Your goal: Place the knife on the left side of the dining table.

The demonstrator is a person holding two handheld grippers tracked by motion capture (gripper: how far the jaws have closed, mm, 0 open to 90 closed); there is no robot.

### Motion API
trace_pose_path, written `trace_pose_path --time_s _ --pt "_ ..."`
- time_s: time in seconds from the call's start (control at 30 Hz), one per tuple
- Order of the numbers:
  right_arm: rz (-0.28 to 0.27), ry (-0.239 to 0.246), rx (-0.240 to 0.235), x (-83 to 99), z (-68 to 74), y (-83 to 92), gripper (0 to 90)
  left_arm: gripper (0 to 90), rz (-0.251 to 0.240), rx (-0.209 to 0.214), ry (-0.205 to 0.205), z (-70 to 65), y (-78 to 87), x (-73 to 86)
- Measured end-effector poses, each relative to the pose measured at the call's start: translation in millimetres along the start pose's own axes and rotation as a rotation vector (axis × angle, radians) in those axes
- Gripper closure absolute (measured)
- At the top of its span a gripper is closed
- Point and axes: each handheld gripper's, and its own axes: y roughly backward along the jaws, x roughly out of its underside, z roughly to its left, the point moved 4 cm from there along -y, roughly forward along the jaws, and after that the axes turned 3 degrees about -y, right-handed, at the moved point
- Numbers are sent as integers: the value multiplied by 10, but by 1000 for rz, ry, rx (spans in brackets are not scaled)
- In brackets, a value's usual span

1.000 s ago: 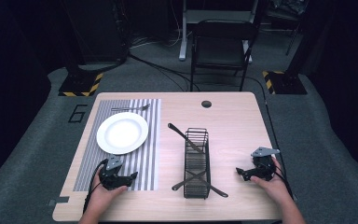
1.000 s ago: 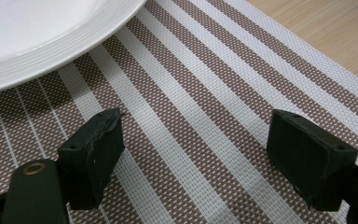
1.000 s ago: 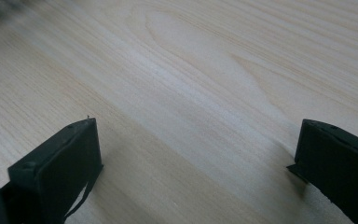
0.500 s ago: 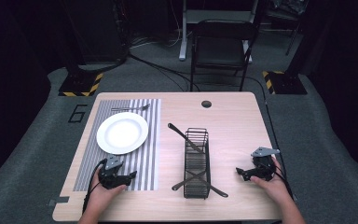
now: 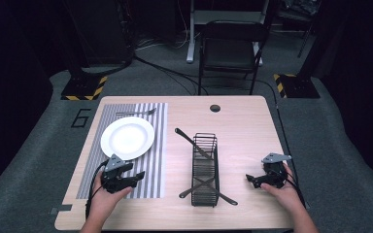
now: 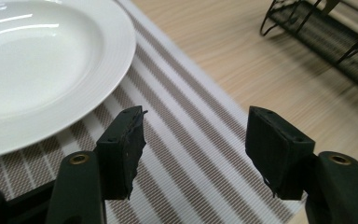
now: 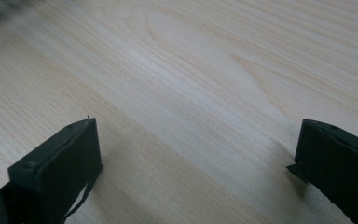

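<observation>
Over the striped mat [image 5: 141, 145], left gripper [image 5: 131, 179] half-open, closing on nothing; aim squarely before reaching the rack [image 5: 205, 167].

A light wooden table [image 5: 243, 121] stands on a grey carpeted floor. A round cable hole [image 5: 215, 108] sits near its far edge. On the table's left part lies a striped placemat [image 5: 148, 160], reaching almost from the far edge to the near edge. Near the middle, right of the placemat, stands 1 black wire basket [image 5: 205, 170], its long side running from far to near. The right part of the tabletop is bare wood.
</observation>
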Motion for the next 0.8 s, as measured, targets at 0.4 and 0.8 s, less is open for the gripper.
trace_pose_path --time_s 0.4,0.8 --pt "0 0 1 0 0 0 0 440 -71 42 -28 -234 -2 -593" --pt "0 0 0 0 0 0 0 455 -108 87 -27 -400 -143 -875"
